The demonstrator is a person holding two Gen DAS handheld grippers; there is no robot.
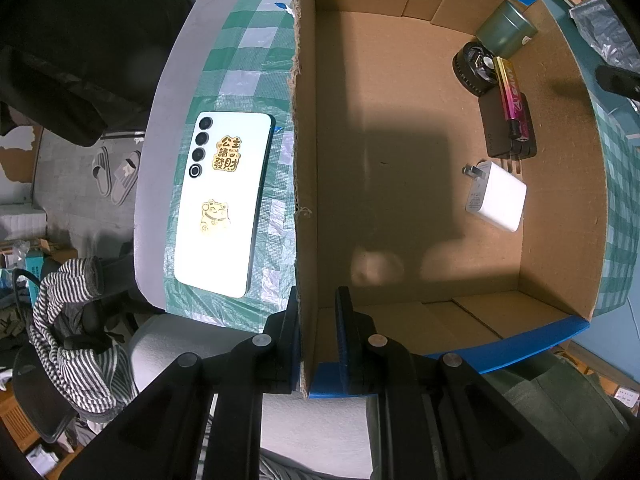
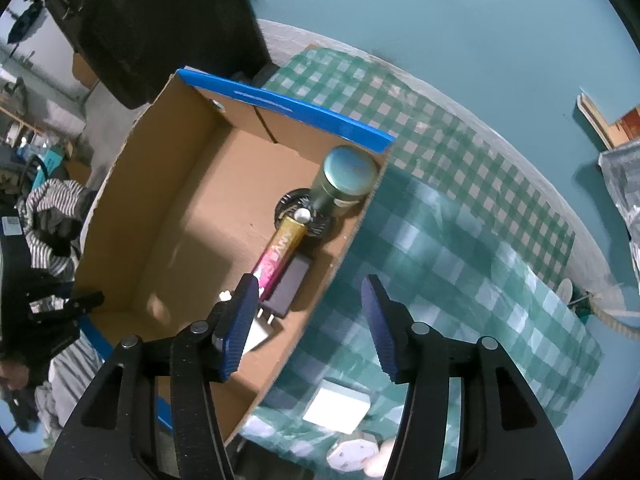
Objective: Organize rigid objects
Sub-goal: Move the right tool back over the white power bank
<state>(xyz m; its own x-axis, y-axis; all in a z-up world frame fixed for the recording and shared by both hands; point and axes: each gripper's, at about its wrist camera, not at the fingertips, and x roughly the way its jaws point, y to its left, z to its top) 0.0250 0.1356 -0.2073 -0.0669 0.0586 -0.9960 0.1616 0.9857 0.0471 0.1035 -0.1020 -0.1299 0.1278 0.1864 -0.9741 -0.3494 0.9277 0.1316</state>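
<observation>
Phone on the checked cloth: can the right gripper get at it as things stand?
Probably not directly. The phone lies outside the cardboard box, past the wall that the left gripper is clamping. The right gripper, open and empty, hangs over the opposite wall, so the box lies between.

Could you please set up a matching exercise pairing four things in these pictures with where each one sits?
Things:
1. white phone with gold stickers
2. white plug-in charger cube
3. green round tin
4. left gripper

Places:
A. upright in a corner of the cardboard box
B. clamped on the box's wall
C. on the checked cloth outside the box
D. on the box floor

Pairs: 1-C, 2-D, 3-A, 4-B
</observation>
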